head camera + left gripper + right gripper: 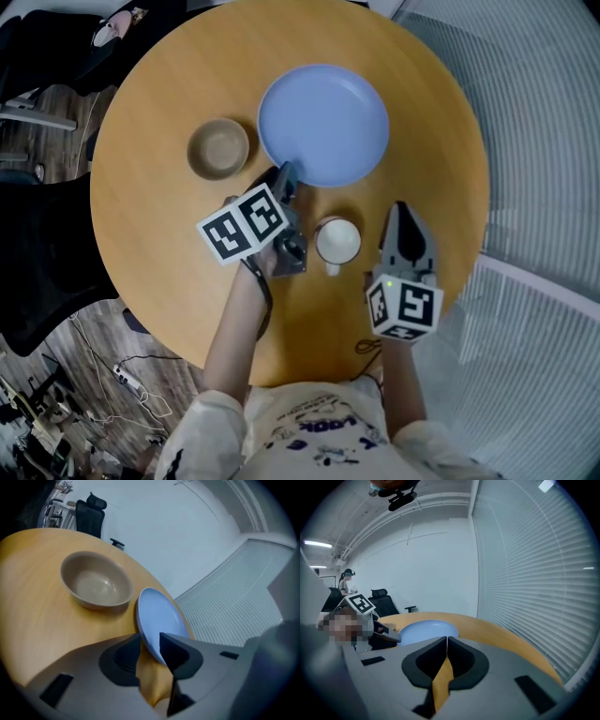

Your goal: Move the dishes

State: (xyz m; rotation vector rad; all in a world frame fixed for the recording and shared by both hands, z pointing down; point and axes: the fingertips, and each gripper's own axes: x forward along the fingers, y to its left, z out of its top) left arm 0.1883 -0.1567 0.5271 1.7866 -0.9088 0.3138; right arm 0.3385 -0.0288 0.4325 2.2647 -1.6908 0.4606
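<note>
Showing pale blue on the plate (323,122), beige on the bowl (218,148), white on the cup (337,241), honey-yellow on the surface (159,253).

Office scene: black swivel chairs (382,601) stand beyond the far edge of a round wooden table (169,272). Slatted window blinds (525,573) line the wall past its right edge, and cables with a power strip (127,373) trail over plank flooring (94,328) off its near-left edge.
</note>
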